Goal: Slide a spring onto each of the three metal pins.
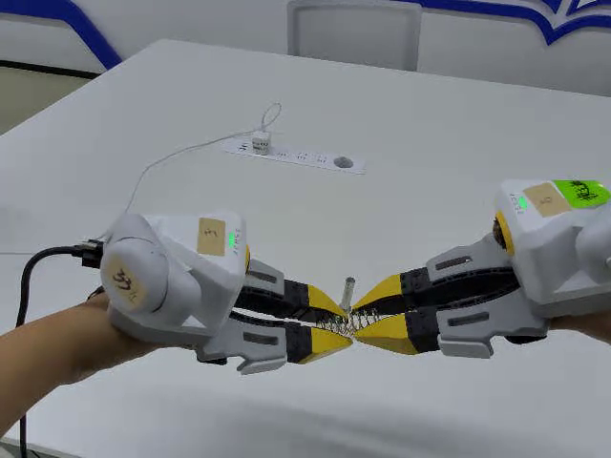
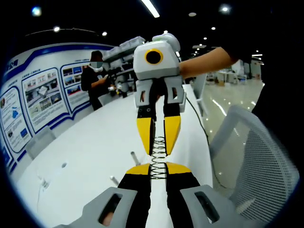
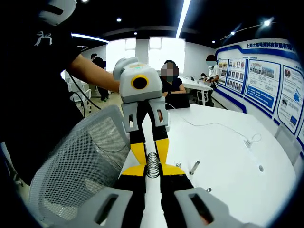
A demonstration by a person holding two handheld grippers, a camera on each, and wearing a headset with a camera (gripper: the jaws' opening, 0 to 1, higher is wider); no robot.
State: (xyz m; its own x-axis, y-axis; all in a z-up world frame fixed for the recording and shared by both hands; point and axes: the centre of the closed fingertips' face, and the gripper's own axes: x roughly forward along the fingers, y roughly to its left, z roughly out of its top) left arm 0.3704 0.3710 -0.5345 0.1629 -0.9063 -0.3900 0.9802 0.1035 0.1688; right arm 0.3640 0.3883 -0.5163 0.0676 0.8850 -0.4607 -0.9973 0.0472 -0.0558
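A small steel spring (image 1: 351, 323) hangs just above the white table (image 1: 430, 124), stretched between both grippers' yellow tips. My left gripper (image 1: 342, 329) comes in from the left and is shut on one end. My right gripper (image 1: 361, 322) meets it from the right, shut on the other end. One upright metal pin (image 1: 348, 289) stands right behind the spring. In the left gripper view the spring (image 2: 157, 156) runs from my own tips (image 2: 157, 170) up to the right gripper (image 2: 158, 142); two pins (image 2: 134, 158) stand to the left. In the right gripper view the spring (image 3: 152, 165) sits at my tips (image 3: 152, 171), with a pin (image 3: 194, 167) to the right.
A white power strip (image 1: 296, 156) with a thin cable lies at the table's middle. A grey chair (image 1: 353, 33) stands at the far edge and a mesh chair (image 3: 80, 156) is beside the table. People stand in the background.
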